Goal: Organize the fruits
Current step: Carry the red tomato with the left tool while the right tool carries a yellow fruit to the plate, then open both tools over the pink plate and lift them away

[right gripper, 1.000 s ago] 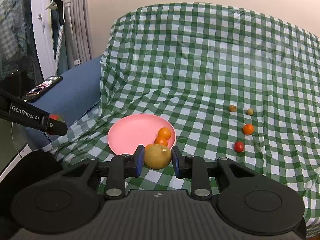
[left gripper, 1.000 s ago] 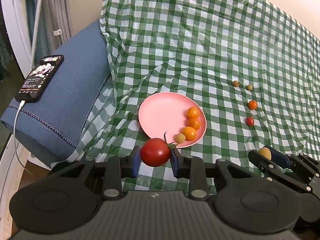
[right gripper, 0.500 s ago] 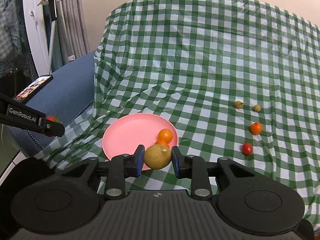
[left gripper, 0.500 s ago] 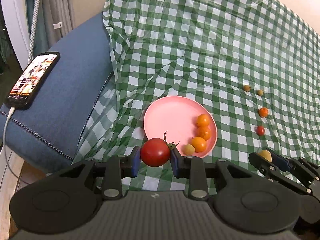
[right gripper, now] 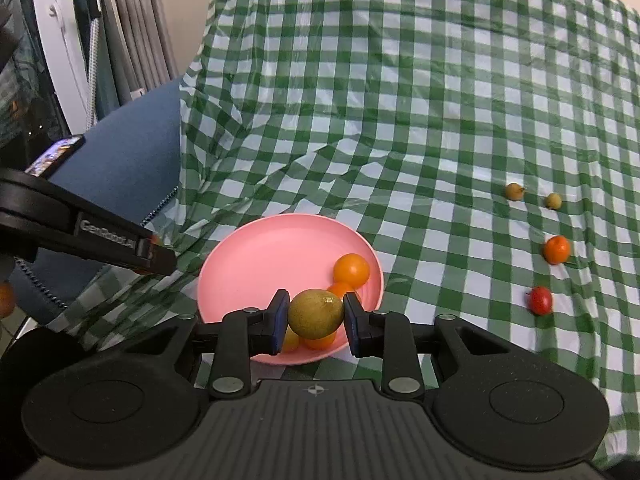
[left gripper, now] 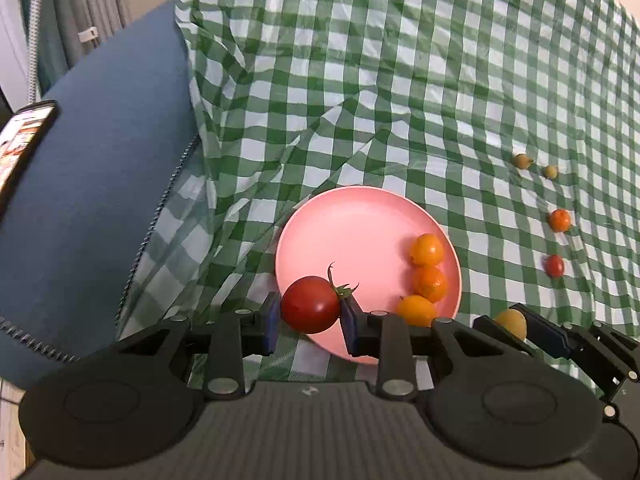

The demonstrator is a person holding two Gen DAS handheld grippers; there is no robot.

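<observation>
My left gripper (left gripper: 310,320) is shut on a red tomato (left gripper: 311,304) with a green stem, held above the near left rim of the pink plate (left gripper: 344,232). My right gripper (right gripper: 316,322) is shut on a yellow-green round fruit (right gripper: 316,313), held above the plate's (right gripper: 276,252) near edge. Three orange fruits (left gripper: 427,249) lie along the plate's right side. On the checked cloth to the right lie two small brownish fruits (right gripper: 514,191), an orange one (right gripper: 557,249) and a small red one (right gripper: 540,300). The right gripper also shows in the left wrist view (left gripper: 516,326).
A green-and-white checked cloth (left gripper: 400,80) covers the surface, wrinkled left of the plate. A blue cushion (left gripper: 92,168) lies at the left with a lit phone (left gripper: 20,144) on it. Curtains and a white frame (right gripper: 60,60) stand at the far left.
Both grippers have moved forward toward the plate with their fruits held. The plate looks larger and closer in both views; the left view has shifted right, away from the phone.
</observation>
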